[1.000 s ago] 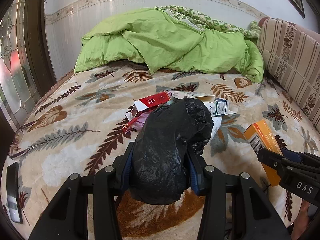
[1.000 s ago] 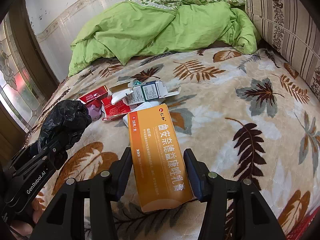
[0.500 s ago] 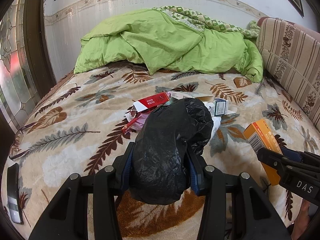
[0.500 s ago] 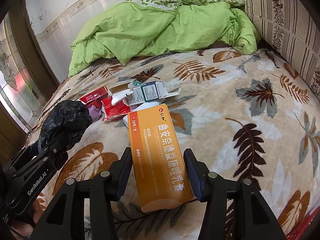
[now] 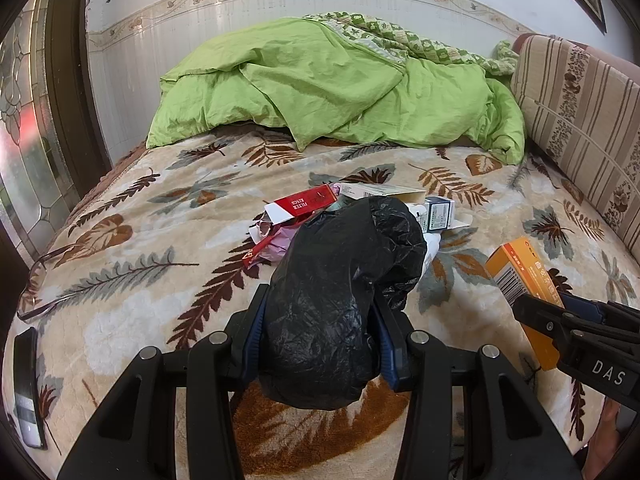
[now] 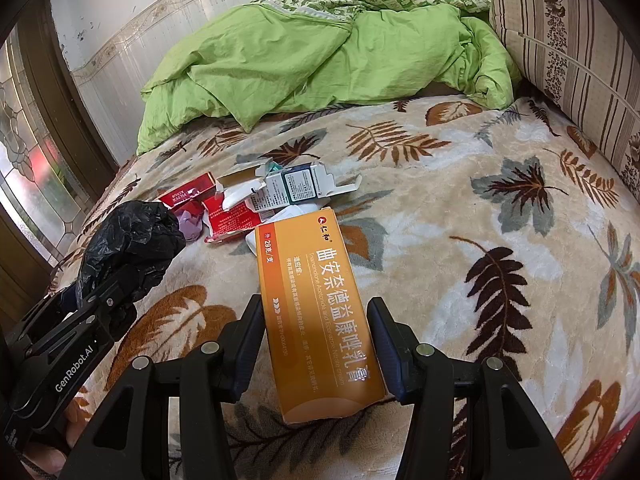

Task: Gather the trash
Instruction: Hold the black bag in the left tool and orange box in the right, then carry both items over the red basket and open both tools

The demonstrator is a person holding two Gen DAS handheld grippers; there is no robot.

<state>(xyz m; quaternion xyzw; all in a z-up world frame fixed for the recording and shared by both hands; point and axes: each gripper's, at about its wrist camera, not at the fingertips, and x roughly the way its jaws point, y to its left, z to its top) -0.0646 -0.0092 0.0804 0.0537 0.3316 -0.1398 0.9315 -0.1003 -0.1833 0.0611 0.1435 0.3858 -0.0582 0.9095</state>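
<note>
Both jaws are clamped: our left gripper (image 5: pixel 320 320) squeezes the crumpled black plastic bag (image 5: pixel 340 296), our right gripper (image 6: pixel 316 340) the long orange cardboard box (image 6: pixel 316 312), both above the leaf-patterned blanket (image 6: pixel 460 200). We should shake the bag's mouth open before sliding the box in.

**What the 2 wrist views leave hidden**

From the left wrist, the black bag (image 5: pixel 340 300) covers the middle of the litter pile (image 5: pixel 304 216) — the white carton (image 5: pixel 376 190) and the blue-and-white box (image 5: pixel 440 212) show only as edges behind it. The bag's underside and the pads pressing on it are out of sight. The orange box (image 5: pixel 520 268) is half masked by the right gripper (image 5: pixel 560 316). A dark flat object (image 5: pixel 26 384) at the bed's left edge is too distorted to identify. From the right wrist, the small print on the litter boxes is unreadable — a red patterned patch (image 6: pixel 612 452) is cut off by the corner.
</note>
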